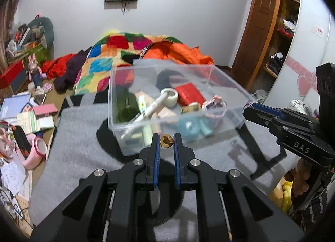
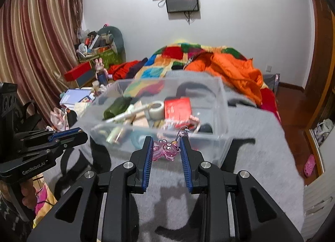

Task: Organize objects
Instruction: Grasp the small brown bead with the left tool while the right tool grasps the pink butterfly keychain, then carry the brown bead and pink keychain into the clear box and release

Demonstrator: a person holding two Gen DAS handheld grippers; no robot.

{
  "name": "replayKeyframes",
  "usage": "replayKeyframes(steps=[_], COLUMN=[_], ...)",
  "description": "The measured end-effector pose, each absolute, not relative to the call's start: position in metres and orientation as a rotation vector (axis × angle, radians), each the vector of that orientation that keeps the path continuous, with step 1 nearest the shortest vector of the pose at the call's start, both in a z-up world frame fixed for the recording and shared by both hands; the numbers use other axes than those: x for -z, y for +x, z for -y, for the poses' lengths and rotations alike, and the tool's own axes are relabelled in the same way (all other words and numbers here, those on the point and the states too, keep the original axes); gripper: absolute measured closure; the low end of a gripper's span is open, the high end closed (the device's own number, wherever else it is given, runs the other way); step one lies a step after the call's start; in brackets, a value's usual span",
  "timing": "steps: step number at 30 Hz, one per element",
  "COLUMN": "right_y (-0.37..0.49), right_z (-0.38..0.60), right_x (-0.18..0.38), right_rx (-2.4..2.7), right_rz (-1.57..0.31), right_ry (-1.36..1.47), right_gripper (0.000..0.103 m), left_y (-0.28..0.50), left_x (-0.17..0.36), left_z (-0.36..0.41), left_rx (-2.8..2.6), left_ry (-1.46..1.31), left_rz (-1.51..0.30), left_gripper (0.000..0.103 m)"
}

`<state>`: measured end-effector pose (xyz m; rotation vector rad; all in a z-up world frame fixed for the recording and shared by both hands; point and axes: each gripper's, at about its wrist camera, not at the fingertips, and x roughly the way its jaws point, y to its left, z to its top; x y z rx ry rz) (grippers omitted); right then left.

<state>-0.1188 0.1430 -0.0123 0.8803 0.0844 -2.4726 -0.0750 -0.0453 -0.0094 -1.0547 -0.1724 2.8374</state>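
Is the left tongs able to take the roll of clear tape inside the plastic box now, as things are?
Probably not yet. The left tongs are shut on a small brown nut-like piece, so they are occupied. The box is open on top, and the clear tape roll lies uncovered, so the path itself looks free.

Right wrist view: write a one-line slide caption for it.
Right gripper clamps a pink translucent bear charm before a clear plastic bin of small items on a grey blanket.

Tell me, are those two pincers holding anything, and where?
Yes. The left tool pinches a small brown nut-like bead by its sides; the right tool grips a pink see-through charm across its body.
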Motion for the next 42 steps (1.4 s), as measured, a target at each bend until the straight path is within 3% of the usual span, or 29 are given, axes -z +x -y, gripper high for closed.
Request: replayKeyframes(steps=[15,32,37,42], right_y=[-0.145,-0.18,-0.179,-0.174], right_z=[-0.14,-0.119,-0.121,-0.122], right_x=[-0.027,0.025,0.025,0.021], right_rx=[2.528,2.471,2.437,2.447], right_rz=[-0.086,-0.151,-0.139,-0.146], right_ry=[0.763,0.942,0.953,0.928], right_gripper=[0.079,0.079,0.057,0.057], left_y=[-0.107,-0.15,-0.15,-0.145], left_x=[-0.021,0.016,0.019,0.015], left_z=[0.042,0.041,0.039,0.038], left_rx=[-2.87,-2.816,-2.799,-2.798], left_ry=[-0.962,-1.116,-1.131,-1.11], left_rz=[0.169,0.199,0.203,0.203], left_gripper=[0.092,0.092,0.091,0.09])
